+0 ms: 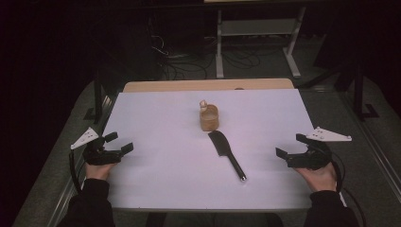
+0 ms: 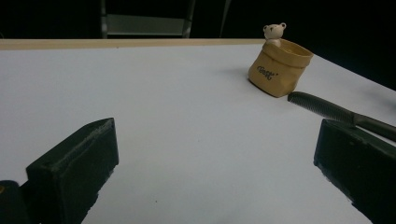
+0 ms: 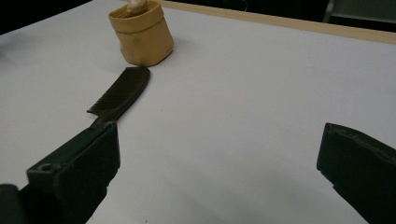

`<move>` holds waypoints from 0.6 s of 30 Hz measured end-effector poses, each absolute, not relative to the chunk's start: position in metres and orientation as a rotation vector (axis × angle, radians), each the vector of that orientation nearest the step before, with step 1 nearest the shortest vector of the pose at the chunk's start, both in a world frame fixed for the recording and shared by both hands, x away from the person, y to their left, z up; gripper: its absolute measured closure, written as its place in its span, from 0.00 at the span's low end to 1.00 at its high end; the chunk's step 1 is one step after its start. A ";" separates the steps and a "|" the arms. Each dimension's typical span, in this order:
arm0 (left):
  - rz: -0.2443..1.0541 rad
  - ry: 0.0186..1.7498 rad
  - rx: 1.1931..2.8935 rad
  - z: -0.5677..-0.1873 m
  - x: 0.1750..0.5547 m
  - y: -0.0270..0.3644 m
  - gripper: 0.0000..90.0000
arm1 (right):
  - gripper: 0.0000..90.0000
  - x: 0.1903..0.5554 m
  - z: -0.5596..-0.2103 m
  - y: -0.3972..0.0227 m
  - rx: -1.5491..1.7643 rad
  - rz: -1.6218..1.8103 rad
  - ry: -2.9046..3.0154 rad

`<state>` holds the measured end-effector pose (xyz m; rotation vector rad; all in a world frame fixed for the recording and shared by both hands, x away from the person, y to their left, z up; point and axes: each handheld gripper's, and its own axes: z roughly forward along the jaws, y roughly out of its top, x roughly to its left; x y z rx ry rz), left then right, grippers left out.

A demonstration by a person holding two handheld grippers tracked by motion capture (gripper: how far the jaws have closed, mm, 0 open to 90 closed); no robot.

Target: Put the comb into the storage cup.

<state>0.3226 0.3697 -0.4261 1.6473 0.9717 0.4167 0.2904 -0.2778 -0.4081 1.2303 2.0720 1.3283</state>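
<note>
Black comb (image 1: 226, 152), toothed head by tan pouch (image 1: 209, 118); both tongs apart, empty.

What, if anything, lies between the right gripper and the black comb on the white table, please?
Nothing visible: bare white table separates the open right gripper from the black comb, whose handle end points toward the near edge. The tan pouch-shaped pot sits beyond the comb.

Free room: bare white table (image 1: 156, 175) ahead of both grippers | Obstacles: tan pot (image 1: 209, 118) at centre, black comb (image 1: 226, 153) lying just before it | Passage: open either side.
</note>
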 end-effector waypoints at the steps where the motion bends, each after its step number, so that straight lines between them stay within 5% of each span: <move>1: 0.417 0.972 1.646 -0.426 0.323 0.370 0.00 | 0.00 0.290 -0.408 -0.278 1.234 1.327 2.073; 18: 0.416 0.966 1.658 -0.427 0.324 0.368 0.00 | 0.00 0.289 -0.406 -0.282 1.238 1.336 2.066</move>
